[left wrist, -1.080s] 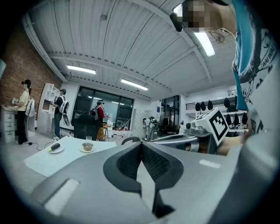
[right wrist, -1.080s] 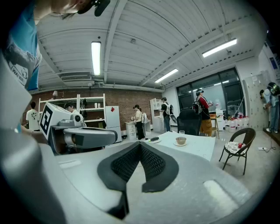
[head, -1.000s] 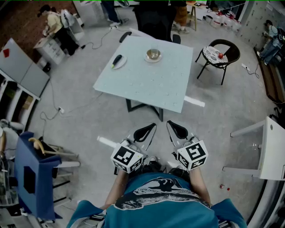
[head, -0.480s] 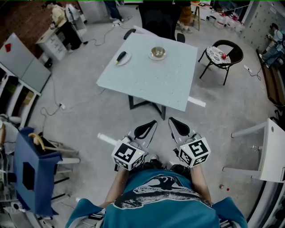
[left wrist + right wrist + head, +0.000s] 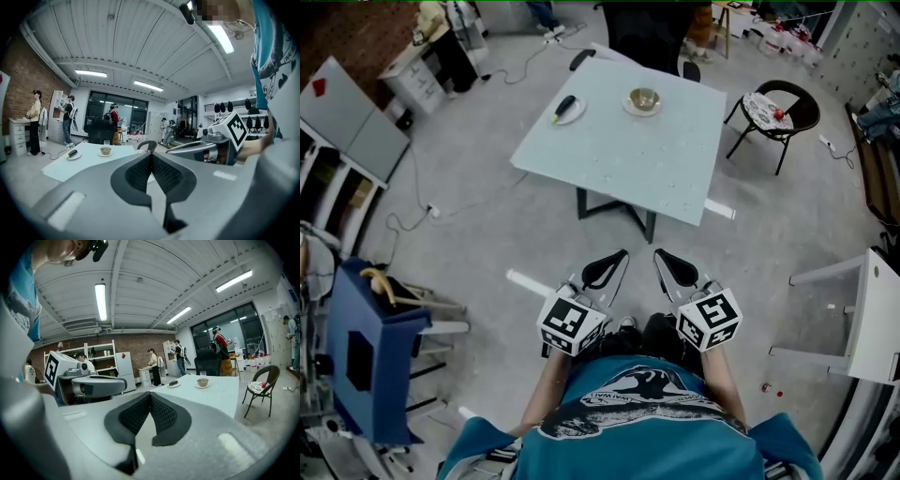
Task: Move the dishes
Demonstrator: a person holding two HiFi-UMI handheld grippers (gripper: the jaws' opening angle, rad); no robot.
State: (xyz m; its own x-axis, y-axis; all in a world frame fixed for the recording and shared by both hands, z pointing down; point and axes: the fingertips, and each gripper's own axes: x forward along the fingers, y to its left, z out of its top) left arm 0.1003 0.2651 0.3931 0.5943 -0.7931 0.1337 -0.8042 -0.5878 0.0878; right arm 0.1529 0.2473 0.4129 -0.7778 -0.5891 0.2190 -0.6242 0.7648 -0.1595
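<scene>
The square tabletop (image 5: 628,155) stands well ahead of the person. The left tool (image 5: 614,264) and right tool (image 5: 666,264) sit low, side by side, aimed toward it, each with jaws together on nothing. Near its far edge lie a plate (image 5: 573,116), carrying a dark long item (image 5: 564,105) that slants far-right, and a bowl (image 5: 644,97) to its right.

A black round chair (image 5: 809,111) stands just to the right of the desk (image 5: 628,150). A small red thing (image 5: 779,113) lies on its seat. A big black chair (image 5: 642,28) sits at the far side of the desk. Left of the desk are two grey boards (image 5: 352,131), and a thin wire (image 5: 412,202) lies on the floor. A blue cart (image 5: 370,366) stands well away from the desk, on the near left.
</scene>
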